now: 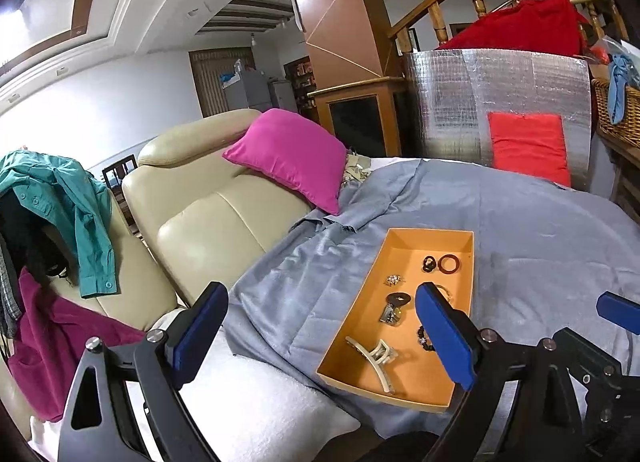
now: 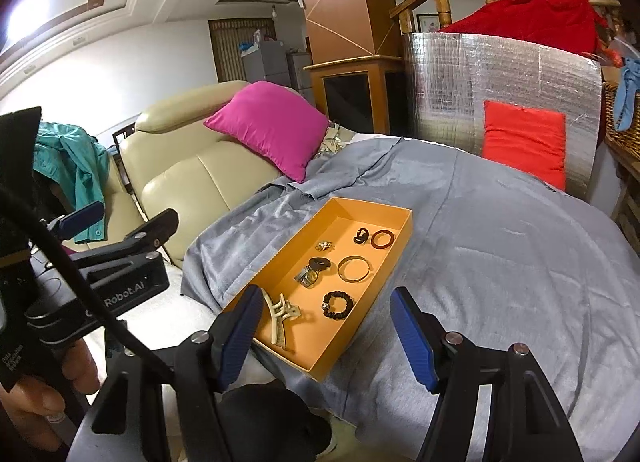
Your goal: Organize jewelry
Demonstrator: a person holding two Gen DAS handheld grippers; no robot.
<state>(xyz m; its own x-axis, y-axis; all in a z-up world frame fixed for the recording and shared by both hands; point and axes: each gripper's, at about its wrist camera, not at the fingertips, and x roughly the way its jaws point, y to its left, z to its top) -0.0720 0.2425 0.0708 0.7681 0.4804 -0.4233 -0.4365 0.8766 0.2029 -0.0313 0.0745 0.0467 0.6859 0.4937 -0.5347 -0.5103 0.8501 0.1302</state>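
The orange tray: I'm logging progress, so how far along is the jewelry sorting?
Looks done: the orange tray on the grey cloth already holds the hair claw, black beaded bracelet, gold bangle, brown ring and a few smaller pieces. In hand: nothing; the left gripper and right gripper are both open and empty. Left: no loose jewelry shows on the cloth, so perhaps only tidying.

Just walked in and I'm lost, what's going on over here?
A person holds a two-finger tool in each hand over a bed, sorting jewelry. Both the left tool and right tool are open and empty. An orange tray on the grey cover holds a hair claw, a gold bangle, a black scrunchie and smaller pieces.
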